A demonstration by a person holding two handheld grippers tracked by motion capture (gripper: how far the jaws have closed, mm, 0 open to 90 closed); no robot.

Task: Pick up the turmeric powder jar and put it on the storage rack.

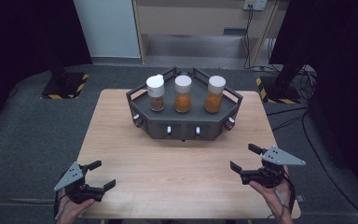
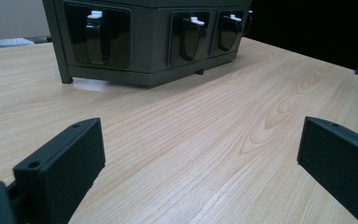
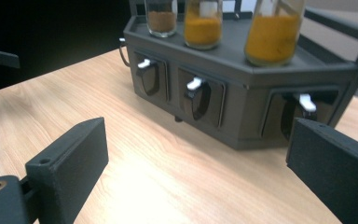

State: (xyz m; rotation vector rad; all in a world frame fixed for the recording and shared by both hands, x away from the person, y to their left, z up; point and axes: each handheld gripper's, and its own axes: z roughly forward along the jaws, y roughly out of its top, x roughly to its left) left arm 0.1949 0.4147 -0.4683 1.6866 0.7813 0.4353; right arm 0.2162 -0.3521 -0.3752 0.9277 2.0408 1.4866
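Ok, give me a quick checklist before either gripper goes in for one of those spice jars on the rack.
1. Left gripper fingers open, nothing held: ok.
2. Right gripper fingers open, nothing held: ok.
3. Three jars upright on the rack, left jar, middle jar, right jar: ok.
4. White caps on all three: ok.
5. Bare table between grippers and rack: ok.
6. Caps screwed tight: cannot tell.

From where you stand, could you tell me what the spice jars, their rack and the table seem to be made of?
The spice jars look like clear glass or clear plastic, since the powder shows through; their white caps look like matte plastic. The rack seems dark grey matte plastic, possibly painted metal. The table shows pale wood grain, perhaps veneer or laminate.
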